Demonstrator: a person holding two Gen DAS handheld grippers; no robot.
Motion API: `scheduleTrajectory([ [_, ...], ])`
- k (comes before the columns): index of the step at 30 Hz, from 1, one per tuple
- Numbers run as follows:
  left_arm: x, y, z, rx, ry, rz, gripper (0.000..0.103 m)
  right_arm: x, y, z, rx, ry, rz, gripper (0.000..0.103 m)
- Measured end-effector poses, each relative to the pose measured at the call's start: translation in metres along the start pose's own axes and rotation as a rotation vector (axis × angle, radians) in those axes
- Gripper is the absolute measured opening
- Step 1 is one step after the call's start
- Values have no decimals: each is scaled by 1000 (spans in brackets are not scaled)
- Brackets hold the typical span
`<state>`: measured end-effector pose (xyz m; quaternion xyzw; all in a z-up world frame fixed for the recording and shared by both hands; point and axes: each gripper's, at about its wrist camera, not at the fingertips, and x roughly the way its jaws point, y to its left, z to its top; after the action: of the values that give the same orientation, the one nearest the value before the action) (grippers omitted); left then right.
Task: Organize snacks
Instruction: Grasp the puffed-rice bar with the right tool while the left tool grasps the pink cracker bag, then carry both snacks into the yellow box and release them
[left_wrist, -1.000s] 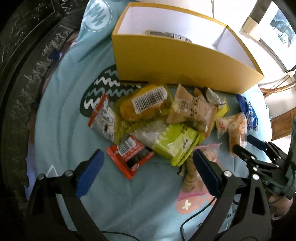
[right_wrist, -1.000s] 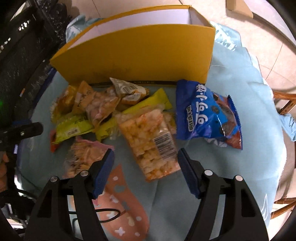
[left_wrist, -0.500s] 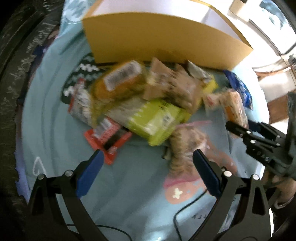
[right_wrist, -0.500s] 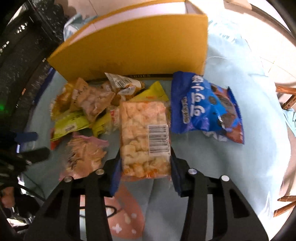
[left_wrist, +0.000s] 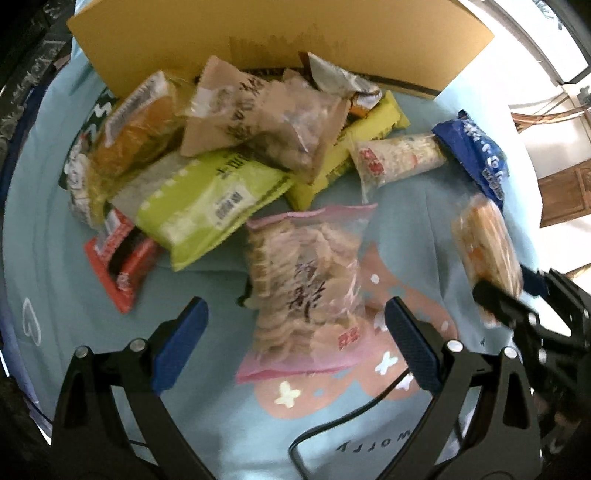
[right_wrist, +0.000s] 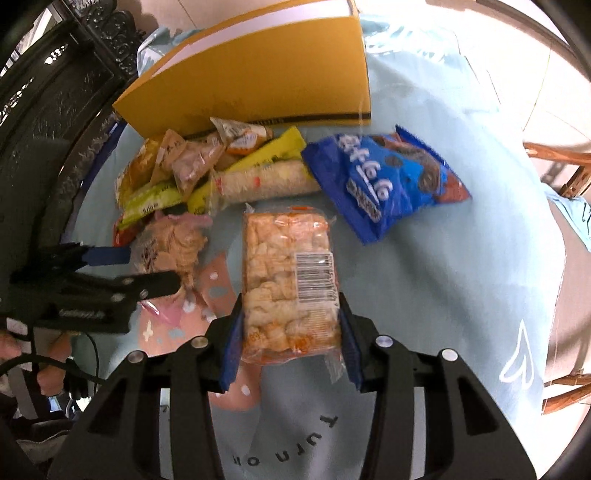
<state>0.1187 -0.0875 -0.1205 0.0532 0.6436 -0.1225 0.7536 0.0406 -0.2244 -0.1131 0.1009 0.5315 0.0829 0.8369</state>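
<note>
My right gripper (right_wrist: 290, 341) is shut on a clear pack of orange-white puffed snacks (right_wrist: 288, 280), lifted a little off the pale blue cloth; the same puffed snack pack (left_wrist: 485, 251) shows at the right in the left wrist view. My left gripper (left_wrist: 295, 350) stands open, its pads either side of a pink-edged bag of thin crisps (left_wrist: 306, 291) without touching it. Behind lies a heap of snacks: a green pack (left_wrist: 207, 206), a red pack (left_wrist: 120, 258), a brown bag (left_wrist: 258, 122), a white roll pack (left_wrist: 395, 158) and a blue cookie bag (right_wrist: 384, 184). A yellow box (right_wrist: 258, 81) stands at the back.
The pale blue printed cloth (right_wrist: 461, 295) covers the round table. Dark carved furniture (right_wrist: 48, 110) stands at the left. Wooden chair parts (right_wrist: 561, 166) show beyond the table's right edge. A black cable (left_wrist: 351, 417) lies on the cloth near my left gripper.
My right gripper closed on the puffed snack pack and raised it towards me. My left gripper came down and shifted right, from the red and green packs to over the pink-edged crisp bag.
</note>
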Motion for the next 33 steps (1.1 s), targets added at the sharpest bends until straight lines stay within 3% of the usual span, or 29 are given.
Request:
scheduleTrajectory([
  [3,16,-7,3,-11,52,-2,74,1,-6,-5,14,12,16,46],
  [11,21,-26,-3,14,20,45,55,12,-9,-2,10,49,4,48],
  [20,13,7,-12,-6,16,-12,47,31,9,6,-70,75,-113,47],
  [25,-7,35,-28,-10,9,-56,45,16,21,7,-69,37,-65,46],
  [33,-65,56,-37,6,-107,-107,44,-26,31,26,-38,-89,16,46],
])
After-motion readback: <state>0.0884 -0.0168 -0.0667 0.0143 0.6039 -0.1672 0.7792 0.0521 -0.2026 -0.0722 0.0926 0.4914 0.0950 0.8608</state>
